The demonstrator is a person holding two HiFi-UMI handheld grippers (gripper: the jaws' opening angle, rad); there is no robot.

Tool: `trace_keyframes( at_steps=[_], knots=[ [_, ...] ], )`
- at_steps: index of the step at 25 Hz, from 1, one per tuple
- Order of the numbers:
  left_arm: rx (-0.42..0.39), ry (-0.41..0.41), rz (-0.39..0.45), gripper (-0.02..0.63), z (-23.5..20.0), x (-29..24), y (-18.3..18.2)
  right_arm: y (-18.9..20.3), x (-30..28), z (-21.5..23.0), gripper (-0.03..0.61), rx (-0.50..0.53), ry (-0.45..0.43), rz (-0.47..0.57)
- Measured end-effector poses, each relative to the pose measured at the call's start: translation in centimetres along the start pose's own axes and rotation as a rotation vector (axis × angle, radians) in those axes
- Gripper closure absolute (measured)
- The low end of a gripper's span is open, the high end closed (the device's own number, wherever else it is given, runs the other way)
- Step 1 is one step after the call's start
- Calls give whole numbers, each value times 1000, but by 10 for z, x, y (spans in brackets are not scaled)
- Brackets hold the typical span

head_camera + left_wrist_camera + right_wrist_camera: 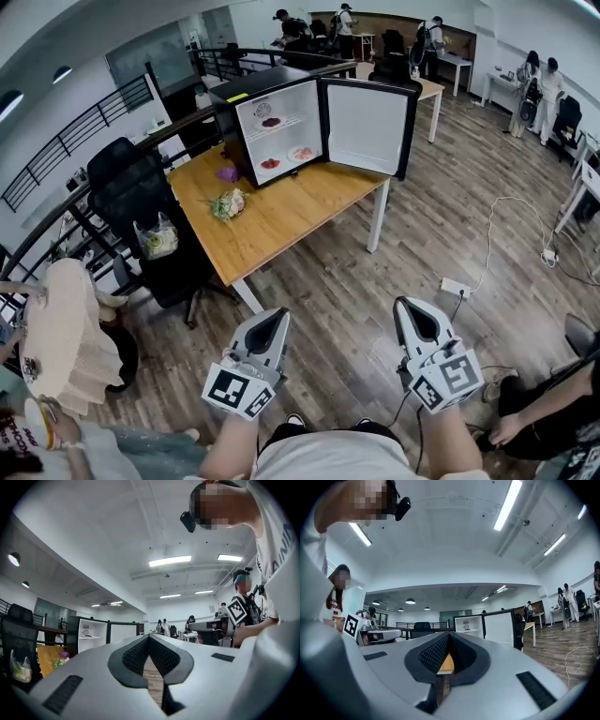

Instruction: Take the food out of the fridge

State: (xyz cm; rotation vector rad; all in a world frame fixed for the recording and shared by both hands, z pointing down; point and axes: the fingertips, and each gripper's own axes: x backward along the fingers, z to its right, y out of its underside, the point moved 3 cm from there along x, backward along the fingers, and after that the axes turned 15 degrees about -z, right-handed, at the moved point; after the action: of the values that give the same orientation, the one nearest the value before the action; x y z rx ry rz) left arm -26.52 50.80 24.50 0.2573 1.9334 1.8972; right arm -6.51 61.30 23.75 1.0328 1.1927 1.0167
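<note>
Head view first: the fridge [277, 127] sits at the upper centre of the frame on the wooden desk [291, 220], its door [367, 127] swung wide to the right. The food [302, 153] is inside, on small plates on the white shelves: one on the upper shelf, two lower down. At the bottom of the frame the left gripper [273, 322] and the right gripper [411, 311] hover over the floor [375, 272], well apart from the desk. A bunch of flowers [228, 203] lies on the desk to the lower left of the fridge.

Left gripper view: the jaws are pressed together at the tips with nothing between them, and only floorboards show through the gap behind. The fridge [91, 634] appears small at the left centre of the frame.

Right gripper view: same story, jaws together and empty. The fridge [468, 623] sits just above the tips, and the desk shows through the gap.

The job hasn't begun, I'd say; this is the approach. To do it well, close the distance and part the jaws before entering. Come in level with a shelf, take a plate by its rim, and draw it straight out, clear of the door and the flowers.
</note>
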Motion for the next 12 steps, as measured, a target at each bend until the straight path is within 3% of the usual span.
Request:
trace_keyframes(
  at_steps=[12],
  knots=[
    [17,-69,-44,607,32,-61,8,15,-4,74,560,19,-98,-7]
  ],
)
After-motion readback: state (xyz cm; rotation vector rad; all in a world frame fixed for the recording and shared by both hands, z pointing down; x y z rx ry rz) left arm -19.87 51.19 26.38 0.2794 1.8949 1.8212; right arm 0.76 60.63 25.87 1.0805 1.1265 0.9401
